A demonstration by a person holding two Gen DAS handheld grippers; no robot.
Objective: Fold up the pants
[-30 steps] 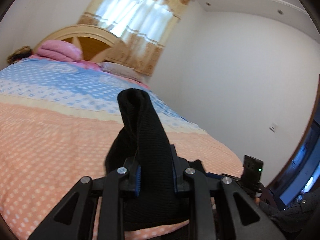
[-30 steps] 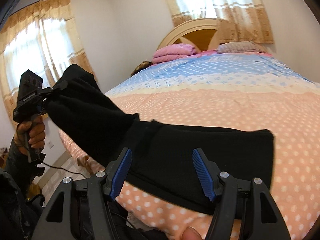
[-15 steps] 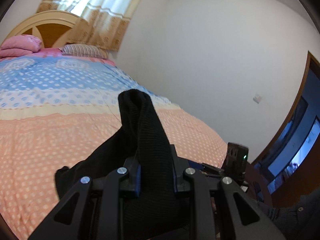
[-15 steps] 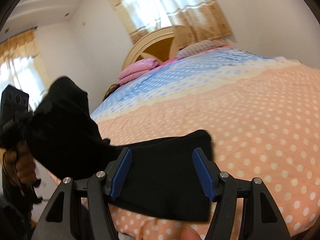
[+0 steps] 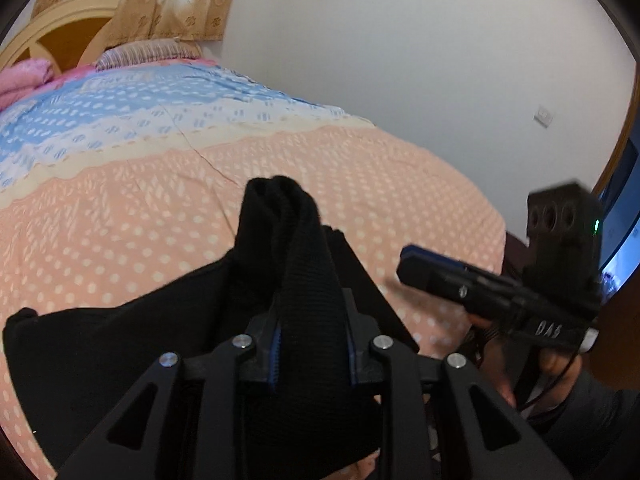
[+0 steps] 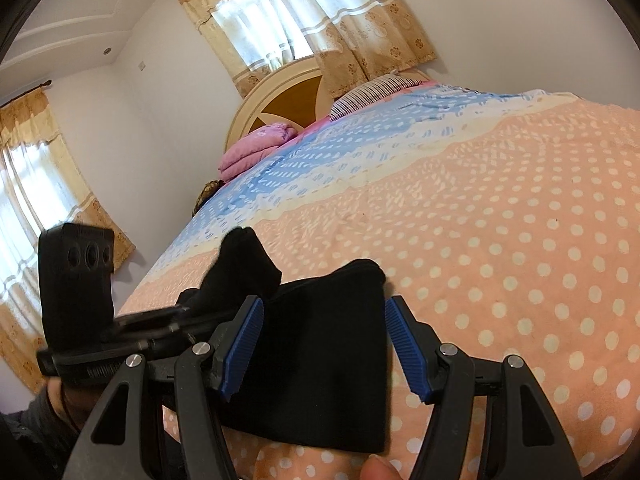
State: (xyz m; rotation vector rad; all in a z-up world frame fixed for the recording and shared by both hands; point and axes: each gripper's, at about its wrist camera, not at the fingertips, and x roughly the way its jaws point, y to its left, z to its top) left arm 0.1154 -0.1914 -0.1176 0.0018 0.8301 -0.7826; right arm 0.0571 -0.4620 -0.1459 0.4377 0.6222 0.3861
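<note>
The black pants (image 5: 100, 352) lie at the near edge of the peach dotted bedspread (image 5: 140, 216). My left gripper (image 5: 312, 314) is closed on a bunched end of them that sticks up past its fingers, and its jaws are opening. In the right wrist view that gripper (image 6: 188, 314) comes in from the left, carrying the bunch over the folded pants (image 6: 320, 380). My right gripper (image 6: 324, 340) stands open just above the folded part, its blue pads (image 6: 404, 344) clear of the cloth. In the left wrist view the right gripper (image 5: 416, 268) is close on the right.
The bed's far half is blue and white, with a striped pillow (image 6: 372, 92), a folded pink quilt (image 6: 256, 148) and a wooden headboard (image 6: 288, 100). A white wall and a doorway (image 5: 616, 216) flank the bed's right side. A fingertip (image 6: 376, 468) shows at the bottom.
The left gripper has swung right and down with the pants end, bringing it over the folded part and close to the right gripper. The right gripper has rolled and shifted a little.
</note>
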